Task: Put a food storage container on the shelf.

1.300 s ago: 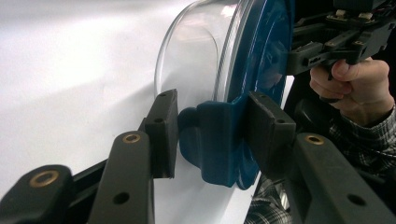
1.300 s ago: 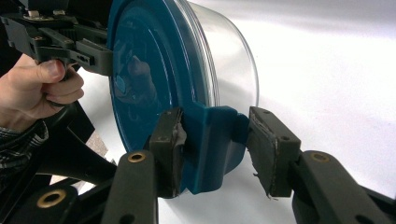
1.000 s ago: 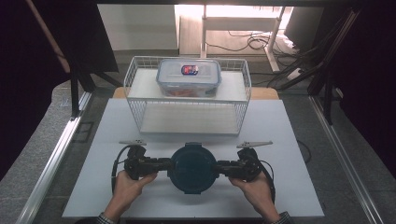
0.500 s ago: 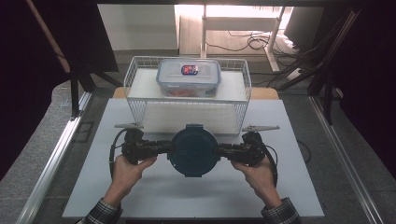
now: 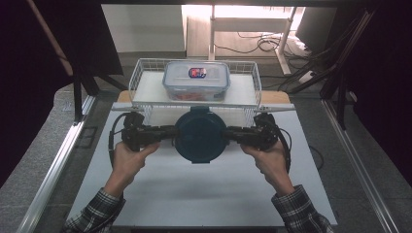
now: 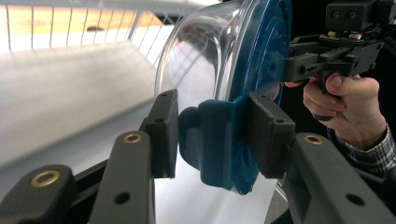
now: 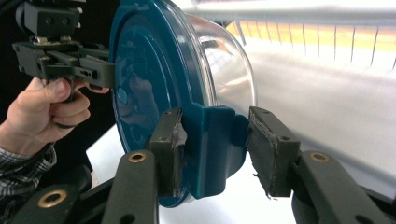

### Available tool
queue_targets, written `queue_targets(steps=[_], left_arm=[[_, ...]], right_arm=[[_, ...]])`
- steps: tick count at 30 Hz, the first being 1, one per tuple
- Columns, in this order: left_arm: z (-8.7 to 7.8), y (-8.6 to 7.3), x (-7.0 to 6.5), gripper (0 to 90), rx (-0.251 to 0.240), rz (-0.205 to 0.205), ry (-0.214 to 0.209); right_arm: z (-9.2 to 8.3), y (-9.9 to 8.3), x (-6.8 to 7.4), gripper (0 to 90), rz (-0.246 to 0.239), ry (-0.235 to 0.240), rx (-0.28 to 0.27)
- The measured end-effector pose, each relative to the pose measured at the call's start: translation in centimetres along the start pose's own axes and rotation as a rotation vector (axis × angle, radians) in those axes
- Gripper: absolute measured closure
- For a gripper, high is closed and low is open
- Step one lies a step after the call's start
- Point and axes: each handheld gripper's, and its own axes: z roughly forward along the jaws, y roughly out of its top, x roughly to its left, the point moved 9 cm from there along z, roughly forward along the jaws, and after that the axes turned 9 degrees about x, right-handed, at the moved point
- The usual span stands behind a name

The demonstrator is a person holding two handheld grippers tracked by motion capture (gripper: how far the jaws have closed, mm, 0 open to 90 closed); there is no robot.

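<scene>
Fingers (image 6: 161, 135) gripping round blue-lidded clear container (image 5: 200, 135)

White table (image 5: 204, 194); wire basket (image 5: 138, 80) at far edge.

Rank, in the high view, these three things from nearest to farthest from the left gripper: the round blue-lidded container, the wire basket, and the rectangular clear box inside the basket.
From the left gripper:
1. Round blue-lidded container: held at its left clip, directly beside the jaws.
2. Wire basket: just behind the gripper, its front rim close.
3. Rectangular clear box: farther back, in the basket's middle.
</scene>
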Motion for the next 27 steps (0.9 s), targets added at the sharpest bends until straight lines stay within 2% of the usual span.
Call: queue_targets(steps=[15, 22, 26, 27], left_arm=[[-2.8, 7.1, -0.3, 57.7, -0.052, 0.04, 0.008], [-4.0, 10.5, -0.2, 57.4, -0.086, 0.048, 0.008], [-4.4, 11.7, 0.0, 57.5, -0.091, 0.045, 0.001], [-4.6, 12.4, 0.2, 57.5, -0.092, 0.04, -0.004]], right_arm=[[-2.0, 7.5, 0.6, 56.7, -0.035, -0.007, -0.064], [-2.8, 11.1, 1.0, 56.8, -0.045, -0.019, -0.095], [-3.0, 12.8, 1.0, 56.9, -0.037, -0.015, -0.109], [-3.1, 13.2, 0.9, 56.9, -0.037, -0.016, -0.111]])
